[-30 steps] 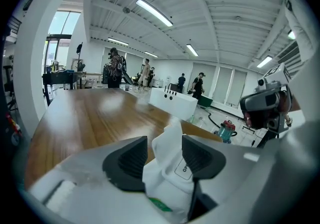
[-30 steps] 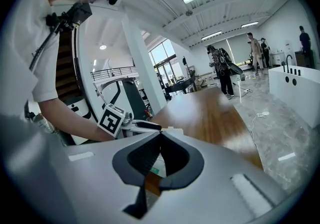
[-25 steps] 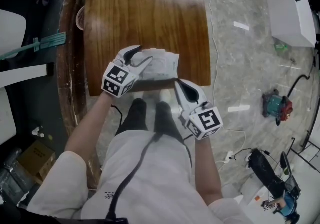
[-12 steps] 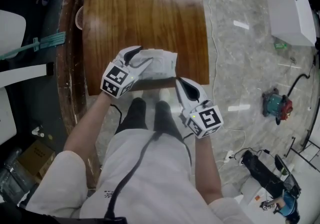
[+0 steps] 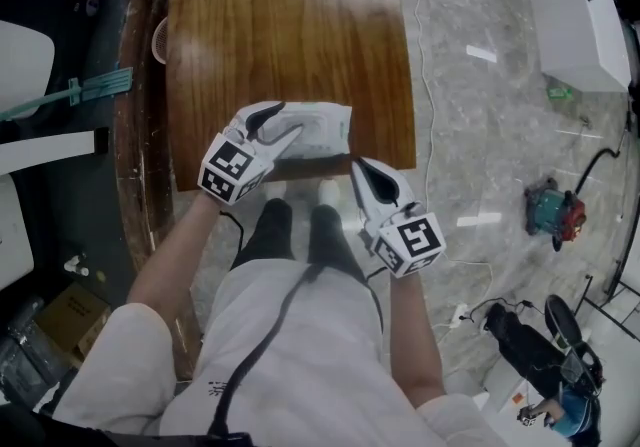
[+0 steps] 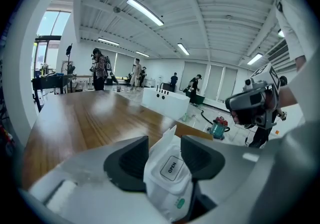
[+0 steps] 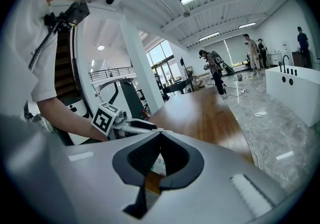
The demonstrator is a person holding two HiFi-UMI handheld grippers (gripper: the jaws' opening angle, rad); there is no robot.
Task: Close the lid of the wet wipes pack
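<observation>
- Wood-grain table (image 5: 280, 25), one in number, brown and glossy. It bears a single white wet wipes pack (image 5: 322, 127), which lies at the near edge, close to the right-hand corner.
- Two hand-held grippers are shown, and each carries one marker cube: the left cube (image 5: 228, 170) and the right cube (image 5: 415, 240).
- Left gripper (image 5: 280, 125): it reaches over the left end of the pack. In the left gripper view (image 6: 165, 140) the pack (image 6: 167, 180) stands between the two dark pads (image 6: 127, 163) and fills the gap. The jaws have just been closing and are clamped on it.
- Lid flap (image 6: 171, 167): one rounded rectangle printed "OPEN", on the face of the pack turned toward the left gripper's camera. It appears to lie flat against the pack, though the wide-angle view leaves its edges unclear.
- Right gripper (image 5: 356, 167): its tip is at the table's near edge, just beside the near right corner of the pack. In the right gripper view (image 7: 160, 134) the two jaw tips meet, with nothing gripped between them.
- Floor (image 5: 480, 115): grey marble. One red-and-teal vacuum cleaner (image 5: 553, 212) stands well apart from the table.
</observation>
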